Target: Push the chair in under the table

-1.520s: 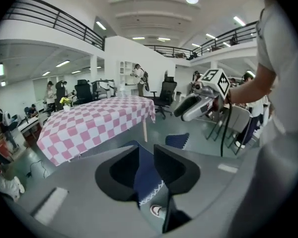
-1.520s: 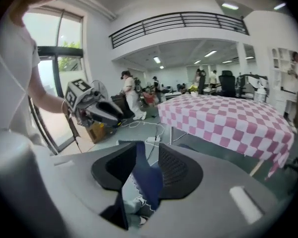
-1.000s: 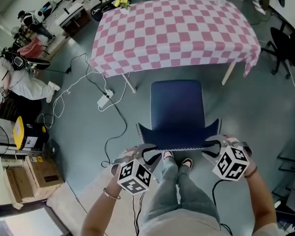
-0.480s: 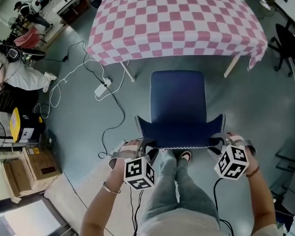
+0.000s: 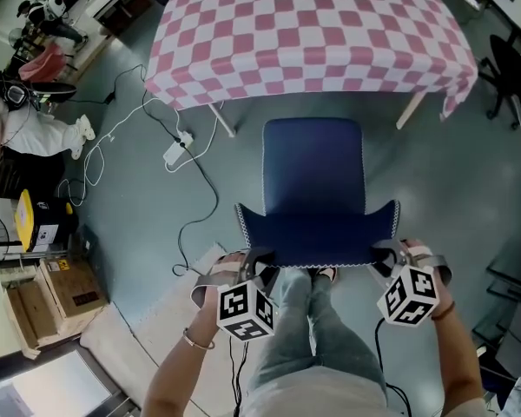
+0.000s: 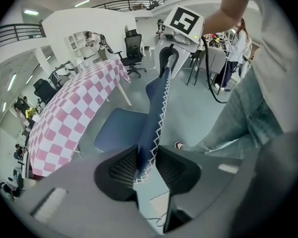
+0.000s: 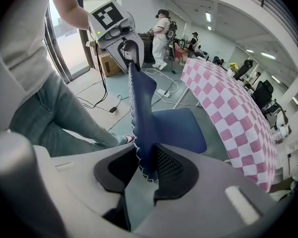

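1. Left gripper view: the left gripper's [image 6: 148, 168] 2 fingers [image 6: 120, 170] have just been closing. They now press from both sides on 1 end of the blue backrest [image 6: 156, 108] of the chair [image 6: 120, 130]. The backrest's white zigzag stitching runs down between the pads.
2. The right gripper view shows the right gripper [image 7: 148, 171] in the same state. Its 2 fingers [image 7: 175, 170] have also just been closing, and they clamp the other end of the backrest's top edge, with the blue fabric filling the gap between them.
3. In the head view both grippers point steeply down, 1 at each upper corner of the backrest, the left gripper at the left.
4. The person's legs [image 5: 308, 337], in jeans, stand just behind the backrest, between the 2 grippers.
5. The chair's seat [image 5: 313, 159] reaches away from the person toward the bench [image 5: 313, 33], which is covered by a pink-and-white checked cloth. The seat's far edge lies near the cloth's hem, between the 2 visible bench legs [image 5: 226, 133]. The whole seat is out in the open on the grey floor, not under the bench.
6. A white power strip [image 5: 175, 153] lies on the floor to the left of the chair. Cardboard boxes [image 5: 69, 289] sit farther left, and a black office chair [image 5: 514, 63] stands at the right edge.
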Tool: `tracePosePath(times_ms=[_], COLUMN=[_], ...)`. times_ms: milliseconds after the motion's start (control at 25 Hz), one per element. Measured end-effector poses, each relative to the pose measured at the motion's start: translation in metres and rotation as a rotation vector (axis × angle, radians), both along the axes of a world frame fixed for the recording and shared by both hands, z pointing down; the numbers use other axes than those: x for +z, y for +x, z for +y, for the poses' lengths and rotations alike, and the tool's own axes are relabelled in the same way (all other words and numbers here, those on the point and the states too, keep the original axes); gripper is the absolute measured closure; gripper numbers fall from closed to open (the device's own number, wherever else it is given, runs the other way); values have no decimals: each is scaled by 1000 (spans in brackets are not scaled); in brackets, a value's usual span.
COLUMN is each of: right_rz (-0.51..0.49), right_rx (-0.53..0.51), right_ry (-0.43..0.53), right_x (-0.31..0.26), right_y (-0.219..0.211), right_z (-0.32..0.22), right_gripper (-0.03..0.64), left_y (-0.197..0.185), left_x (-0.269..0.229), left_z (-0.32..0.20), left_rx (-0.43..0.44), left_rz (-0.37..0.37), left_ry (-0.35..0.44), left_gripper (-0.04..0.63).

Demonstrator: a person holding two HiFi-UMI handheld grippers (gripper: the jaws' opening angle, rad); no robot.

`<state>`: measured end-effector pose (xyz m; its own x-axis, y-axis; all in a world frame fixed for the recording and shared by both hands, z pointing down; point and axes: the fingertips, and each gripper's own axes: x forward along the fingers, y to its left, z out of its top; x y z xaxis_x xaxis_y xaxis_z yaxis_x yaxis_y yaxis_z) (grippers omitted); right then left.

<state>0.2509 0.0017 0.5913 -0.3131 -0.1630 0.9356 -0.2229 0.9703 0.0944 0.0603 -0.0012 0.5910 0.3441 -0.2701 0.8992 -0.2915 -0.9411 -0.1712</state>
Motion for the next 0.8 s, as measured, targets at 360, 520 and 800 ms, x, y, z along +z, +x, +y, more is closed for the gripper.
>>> tracePosePath(times_ms=[360, 520, 800], right_rz=[-1, -1, -16], right_rx=[59, 64, 95], right_ry=[33, 28, 45], right_x=[2, 4, 3], right_y=[8, 10, 9], right_z=[-32, -56, -98], right_gripper=[515, 514, 514], left_y=[7, 10, 7], left_x=[2, 3, 3], left_z=[-26, -49, -96], left_rx=[-42, -59, -109], left_rz=[-9, -5, -8], left_ry=[8, 26, 61], left_gripper=[489, 488, 483])
